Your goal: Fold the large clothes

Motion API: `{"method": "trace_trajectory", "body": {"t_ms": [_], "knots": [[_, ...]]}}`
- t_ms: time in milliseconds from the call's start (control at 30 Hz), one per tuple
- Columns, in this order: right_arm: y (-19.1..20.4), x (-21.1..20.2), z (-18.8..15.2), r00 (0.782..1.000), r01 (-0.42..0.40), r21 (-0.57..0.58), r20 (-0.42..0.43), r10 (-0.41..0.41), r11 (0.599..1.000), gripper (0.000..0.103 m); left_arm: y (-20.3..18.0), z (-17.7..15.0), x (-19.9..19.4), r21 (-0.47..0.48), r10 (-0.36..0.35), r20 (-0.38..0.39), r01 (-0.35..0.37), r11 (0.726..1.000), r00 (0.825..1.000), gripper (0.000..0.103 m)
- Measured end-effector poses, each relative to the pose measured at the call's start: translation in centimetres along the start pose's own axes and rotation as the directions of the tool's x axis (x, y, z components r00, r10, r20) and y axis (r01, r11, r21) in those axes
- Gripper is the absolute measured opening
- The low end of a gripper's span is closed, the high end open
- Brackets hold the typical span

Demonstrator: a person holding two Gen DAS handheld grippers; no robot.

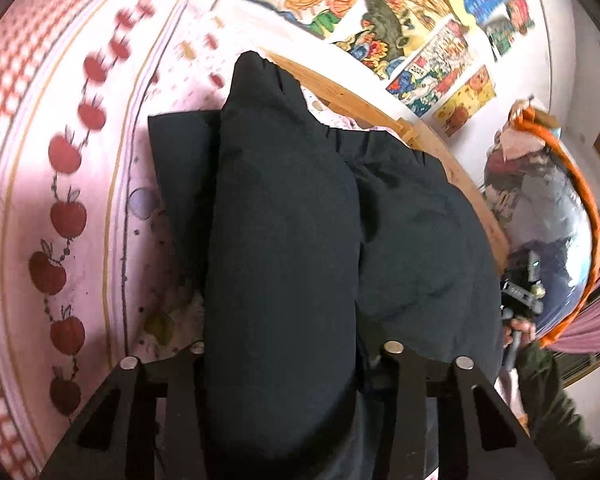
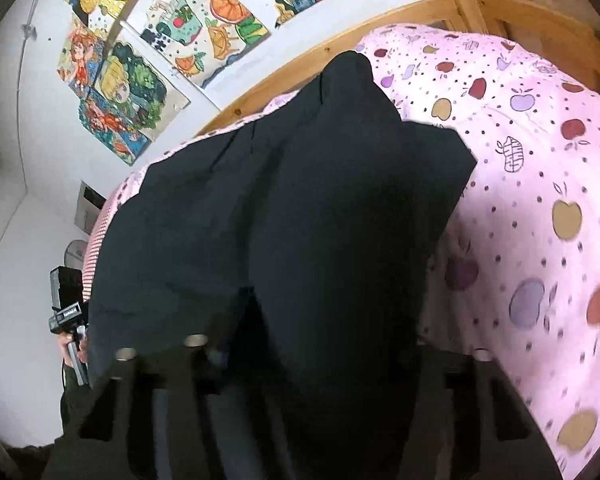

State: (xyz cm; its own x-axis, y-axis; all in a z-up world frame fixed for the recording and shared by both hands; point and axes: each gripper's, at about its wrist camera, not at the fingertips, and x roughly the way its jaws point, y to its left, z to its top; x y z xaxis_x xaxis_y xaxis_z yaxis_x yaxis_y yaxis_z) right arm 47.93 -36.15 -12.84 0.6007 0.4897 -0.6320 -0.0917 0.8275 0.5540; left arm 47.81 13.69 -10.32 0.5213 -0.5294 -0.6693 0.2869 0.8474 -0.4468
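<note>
A large dark navy garment [image 1: 292, 240] lies on a bed and fills the middle of both views [image 2: 300, 220]. My left gripper [image 1: 292, 360] is shut on a thick fold of it, and the cloth bulges up between the black fingers and hides the tips. My right gripper [image 2: 332, 360] is shut on another fold of the same garment, and the cloth drapes over the fingers. The right gripper also shows at the right edge of the left wrist view [image 1: 520, 300], and the left gripper at the left edge of the right wrist view [image 2: 68, 312].
The bed has a pink sheet with an apple print [image 2: 540, 200] and a red-checked border [image 1: 16, 100]. A wooden bed frame [image 2: 380, 28] runs along a white wall with colourful posters [image 2: 132, 80]. A transparent orange-rimmed dome [image 1: 560, 220] stands at the right.
</note>
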Motion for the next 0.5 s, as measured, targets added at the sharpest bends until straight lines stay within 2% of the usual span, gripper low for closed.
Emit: {"method": "trace_trajectory", "body": {"t_ms": [133,267,500], "knots": [[1.4,-1.4,-0.4,1.000,-0.001,-0.018,0.032,0.001,1.000,0.023,-2.1,-0.3,-1.6,0.025,0.034,0.035,-0.035,0.999,0.999,0.028],[4.4,-4.0,0.0,0.997,-0.011,-0.082,0.078,0.017,0.997,0.019,-5.0,-0.3,-4.1,0.052,0.062,0.066,-0.065,0.997,0.996,0.025],[9.7,-8.9,1.2,0.994,-0.026,-0.178,0.103,0.045,0.984,0.018,-10.8,-1.1,-11.2,0.125,0.113,0.145,-0.132,0.983,0.983,0.024]]}}
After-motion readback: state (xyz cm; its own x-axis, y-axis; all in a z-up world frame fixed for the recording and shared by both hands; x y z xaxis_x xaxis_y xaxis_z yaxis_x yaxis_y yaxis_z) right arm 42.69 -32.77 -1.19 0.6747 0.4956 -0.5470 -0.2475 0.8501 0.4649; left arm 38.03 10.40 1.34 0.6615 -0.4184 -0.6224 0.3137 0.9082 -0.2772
